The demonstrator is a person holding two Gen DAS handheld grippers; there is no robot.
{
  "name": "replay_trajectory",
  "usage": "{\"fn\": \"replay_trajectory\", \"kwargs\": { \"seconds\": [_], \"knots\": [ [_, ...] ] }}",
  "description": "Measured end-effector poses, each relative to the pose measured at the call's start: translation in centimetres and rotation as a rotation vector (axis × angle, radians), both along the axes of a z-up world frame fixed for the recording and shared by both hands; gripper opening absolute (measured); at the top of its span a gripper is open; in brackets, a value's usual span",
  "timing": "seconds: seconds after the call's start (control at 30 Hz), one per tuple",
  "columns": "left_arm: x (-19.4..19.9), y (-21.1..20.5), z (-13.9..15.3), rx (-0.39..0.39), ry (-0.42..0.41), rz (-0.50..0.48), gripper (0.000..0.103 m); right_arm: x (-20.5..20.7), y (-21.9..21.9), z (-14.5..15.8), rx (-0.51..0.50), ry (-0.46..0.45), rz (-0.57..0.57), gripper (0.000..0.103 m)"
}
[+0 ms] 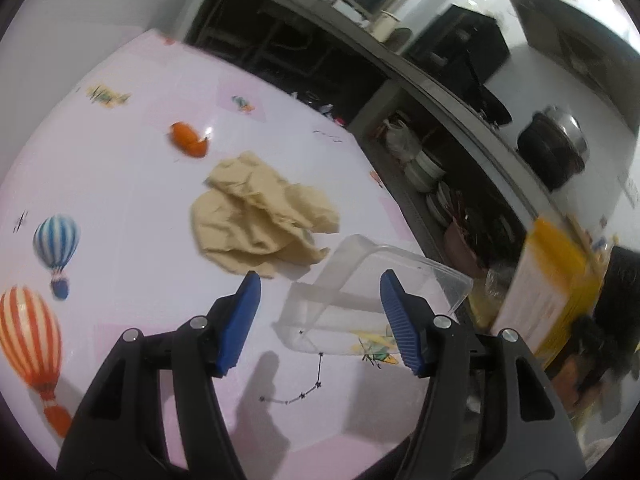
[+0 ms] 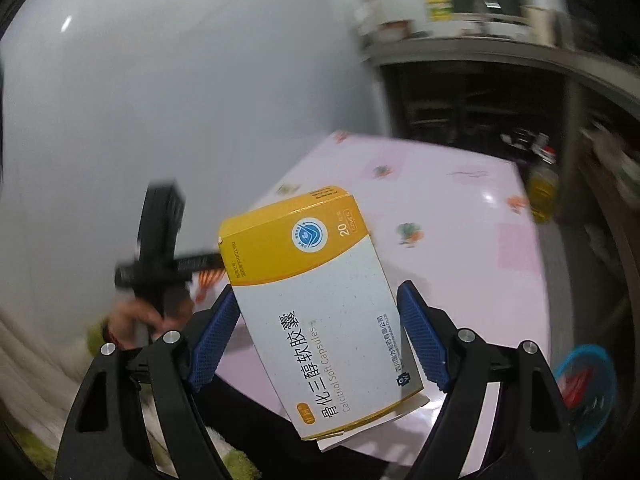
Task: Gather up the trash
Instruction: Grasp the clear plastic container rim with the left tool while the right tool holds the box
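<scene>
The crumpled cloth [image 1: 262, 216] lies on the table [image 1: 132, 184], with the peel [image 1: 189, 140] behind it. The container [image 1: 360, 296] sits right of the cloth, apparently tilted. The box [image 2: 320, 308] sits between the right gripper [image 2: 316, 336] fingers, above the table.

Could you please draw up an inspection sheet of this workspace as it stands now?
Surface: pink table with balloon prints.
Job's things: crumpled beige paper; orange peel; clear plastic tub at the table edge; yellow-white medicine box.
Clutter: blue basin low beside the table.
Grippers: left gripper open, empty, above the tub; right gripper around the box, though contact on one side is unclear.
Cables: nothing seen.
Surroundings: white wall; kitchen counter; black pot.
</scene>
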State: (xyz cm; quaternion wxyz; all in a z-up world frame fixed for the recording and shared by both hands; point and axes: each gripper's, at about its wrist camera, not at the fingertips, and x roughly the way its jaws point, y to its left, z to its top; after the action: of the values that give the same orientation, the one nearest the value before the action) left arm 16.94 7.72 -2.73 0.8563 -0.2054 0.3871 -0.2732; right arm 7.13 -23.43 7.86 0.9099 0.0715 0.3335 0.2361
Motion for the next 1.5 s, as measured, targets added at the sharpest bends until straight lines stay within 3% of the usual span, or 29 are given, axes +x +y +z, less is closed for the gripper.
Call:
{"fn": "replay_trajectory", "kwargs": {
  "seconds": [0.13, 0.2, 0.33, 0.4, 0.5, 0.8, 0.87, 1.0, 1.07, 1.2, 1.27, 1.3, 1.4, 1.5],
  "knots": [
    [0.7, -2.7, -0.7, 0.118, -0.010, -0.031, 0.057, -1.2, -5.2, -0.5, 0.071, 0.016, -0.188, 0.078],
    [1.1, -3.9, -1.4, 0.181, 0.005, -0.032, 0.047, -1.4, -6.5, -1.5, 0.092, 0.044, -0.241, 0.078],
    [1.6, -4.7, -2.3, 0.193, 0.033, -0.032, 0.026, -1.1, -7.9, -4.7, 0.112, 0.114, -0.327, 0.078],
    [1.6, -4.9, -2.4, 0.192, 0.047, -0.033, 0.009, -0.8, -8.4, -6.0, 0.120, 0.143, -0.358, 0.078],
    [1.1, -4.9, -2.1, 0.168, 0.071, -0.040, 0.006, -0.1, -8.9, -7.1, 0.115, 0.172, -0.386, 0.078],
    [-2.4, -3.0, -1.8, -0.025, 0.282, -0.046, 0.007, 1.2, -9.0, -9.2, 0.084, 0.224, -0.415, 0.078],
    [-3.1, -2.8, -2.1, -0.026, 0.322, -0.029, 0.010, 1.6, -8.7, -9.4, 0.061, 0.226, -0.418, 0.078],
    [-4.3, -2.5, -2.3, 0.013, 0.322, -0.016, 0.030, 2.6, -7.7, -10.0, 0.014, 0.247, -0.429, 0.078],
    [-4.7, -2.4, -2.3, 0.039, 0.314, -0.012, 0.031, 3.1, -7.3, -10.3, 0.005, 0.256, -0.428, 0.077],
    [-4.3, -2.4, -1.3, 0.087, 0.243, 0.009, 0.038, 3.3, -7.0, -10.1, -0.010, 0.246, -0.437, 0.077],
    [-4.0, -3.0, 0.2, 0.162, 0.123, 0.002, 0.047, 3.2, -7.1, -9.9, -0.017, 0.240, -0.439, 0.077],
    [-3.9, -3.7, 0.9, 0.213, 0.054, -0.024, 0.060, 3.1, -7.1, -9.9, -0.022, 0.238, -0.440, 0.077],
    [-3.6, -7.8, 1.7, 0.465, -0.181, -0.179, 0.064, 3.0, -7.2, -9.8, -0.046, 0.240, -0.446, 0.077],
    [-2.1, -10.8, 0.8, 0.576, -0.213, -0.308, 0.064, 2.9, -7.4, -9.8, -0.052, 0.249, -0.452, 0.077]
  ]
}}
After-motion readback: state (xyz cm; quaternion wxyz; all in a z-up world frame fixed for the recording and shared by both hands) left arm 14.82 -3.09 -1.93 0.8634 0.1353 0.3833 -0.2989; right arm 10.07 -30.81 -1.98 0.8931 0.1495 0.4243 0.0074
